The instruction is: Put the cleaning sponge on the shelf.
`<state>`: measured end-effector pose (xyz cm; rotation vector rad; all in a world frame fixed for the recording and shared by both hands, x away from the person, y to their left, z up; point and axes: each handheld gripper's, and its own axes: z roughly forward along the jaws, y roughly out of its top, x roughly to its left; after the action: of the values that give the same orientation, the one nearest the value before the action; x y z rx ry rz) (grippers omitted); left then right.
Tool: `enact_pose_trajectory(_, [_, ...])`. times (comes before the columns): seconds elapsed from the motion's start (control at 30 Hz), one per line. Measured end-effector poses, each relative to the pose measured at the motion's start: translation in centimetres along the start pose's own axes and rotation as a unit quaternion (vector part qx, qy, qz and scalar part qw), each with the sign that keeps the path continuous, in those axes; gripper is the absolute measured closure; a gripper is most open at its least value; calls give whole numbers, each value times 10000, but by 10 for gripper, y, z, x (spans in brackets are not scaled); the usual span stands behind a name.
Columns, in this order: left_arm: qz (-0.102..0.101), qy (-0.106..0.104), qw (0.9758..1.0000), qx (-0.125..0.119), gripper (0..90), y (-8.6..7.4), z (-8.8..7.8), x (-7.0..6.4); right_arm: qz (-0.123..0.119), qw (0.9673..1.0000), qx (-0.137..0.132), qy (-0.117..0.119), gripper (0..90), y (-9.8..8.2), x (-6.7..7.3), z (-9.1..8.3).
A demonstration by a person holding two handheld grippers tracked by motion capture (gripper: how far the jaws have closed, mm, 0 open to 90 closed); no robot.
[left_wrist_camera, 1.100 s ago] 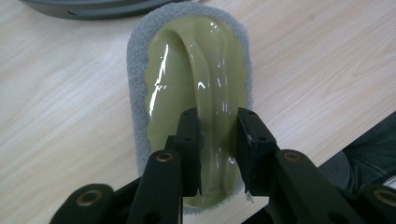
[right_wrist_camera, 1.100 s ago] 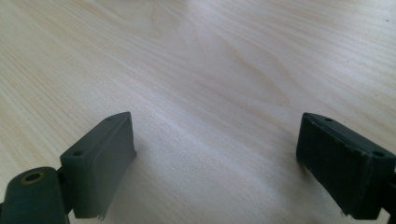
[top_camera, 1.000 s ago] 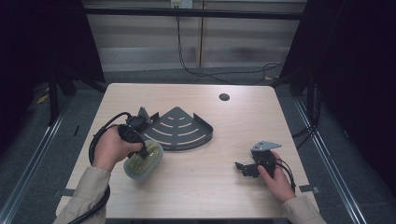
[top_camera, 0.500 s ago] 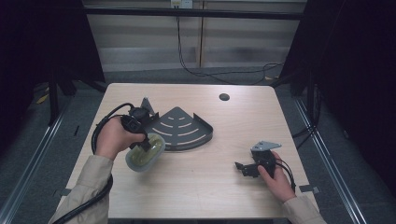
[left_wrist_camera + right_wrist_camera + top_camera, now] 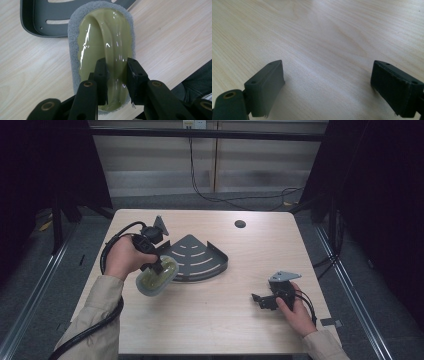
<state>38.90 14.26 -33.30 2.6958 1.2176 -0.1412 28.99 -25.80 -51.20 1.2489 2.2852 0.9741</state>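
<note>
Holding a scrubbing pad (image 5: 105,47) by its raised olive handle, the left gripper (image 5: 116,85) has its two black jaws pressed against either side of the ridge, closed as far as the handle allows; in the high view the pad (image 5: 154,277) hangs tilted in the air above the table (image 5: 215,330), just beside the near-left edge of the dark corner shelf (image 5: 197,257) and not touching it, as far as I can tell; the grey scouring layer rims the glossy handle all round. The pick-up looks done; what seems left is bringing the pad onto or against the shelf, either to set it there or to scrub it, and nothing yet rests on the shelf's slotted floor. The right gripper (image 5: 270,297) lies low on the table at the near-right, well apart from the pad, its jaws spread wide with only bare wood between them (image 5: 329,75). Counting: one pad; one shelf; two grippers, one in each hand; one small dark round hole (image 5: 240,224) at the table's far side.
</note>
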Motion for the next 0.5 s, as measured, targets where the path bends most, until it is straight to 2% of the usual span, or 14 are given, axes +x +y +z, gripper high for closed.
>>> enact_pose_trajectory(0.33, [-3, 37, 9999, -94, 721, 14, -6, 8, 17, 10000, 16, 2, 111, 0, 0, 0])
enact_pose_trajectory(0.5, [-97, 32, 9999, -101, 721, 19, -6, 10, -2, 10000, 6, 2, 111, 0, 0, 0])
